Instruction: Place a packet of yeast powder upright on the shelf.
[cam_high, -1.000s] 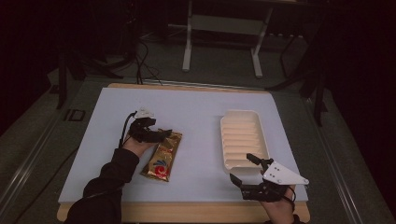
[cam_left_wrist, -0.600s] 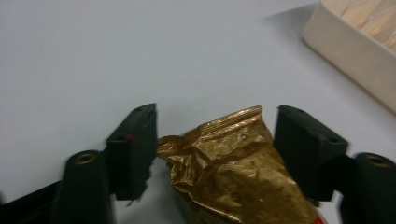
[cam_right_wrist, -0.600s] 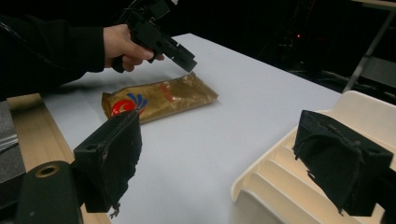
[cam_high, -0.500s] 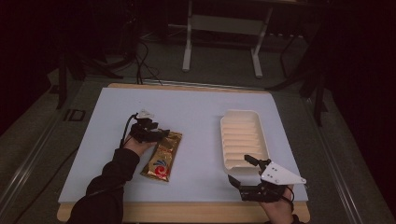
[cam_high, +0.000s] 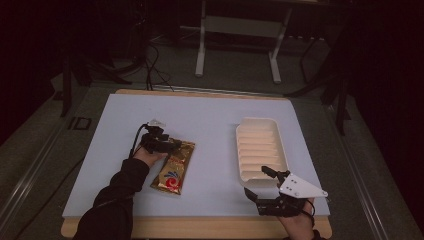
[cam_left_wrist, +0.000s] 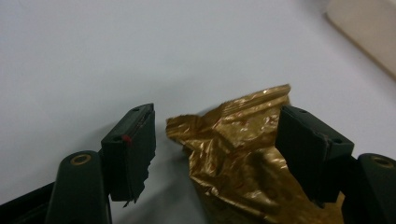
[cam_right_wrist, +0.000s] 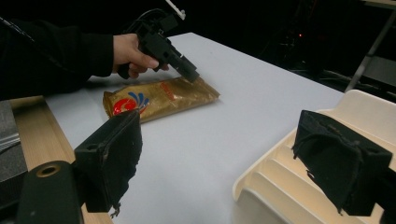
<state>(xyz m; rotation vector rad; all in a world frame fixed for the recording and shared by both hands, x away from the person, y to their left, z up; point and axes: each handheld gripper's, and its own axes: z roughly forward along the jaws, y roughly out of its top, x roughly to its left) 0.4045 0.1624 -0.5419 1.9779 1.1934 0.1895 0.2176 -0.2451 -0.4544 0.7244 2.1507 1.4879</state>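
My left gripper (cam_high: 172, 145) sits at the far end of the gold packet (cam_high: 173, 167), which lies flat on the pale blue table (cam_high: 215, 120), left of centre, its long side running away from me and angled a little to the right. Through the left gripper view, my jaws stand wide apart with the packet's crinkled top edge (cam_left_wrist: 233, 140) between them — one jaw clear of the foil on bare table, the other over or against the foil, though I cannot tell whether it touches. My left hand (cam_high: 150, 156) wraps the handle, sleeve dark, with the cable looping off behind. The packet's red and blue mark (cam_right_wrist: 128, 105) faces up near its close end (plain enough in the right gripper view, where my left gripper (cam_right_wrist: 189, 74) angles down onto the far end). My right gripper (cam_high: 260, 182) hovers at the near right of the table, jaws wide — holding nothing — just at the near end of the cream tray (cam_high: 262, 150). That tray, ribbed across its inside, lies well apart from the packet, right of centre. In the right gripper view one jaw overlaps the tray's rim (cam_right_wrist: 280, 154), the other hangs over the table's near edge.
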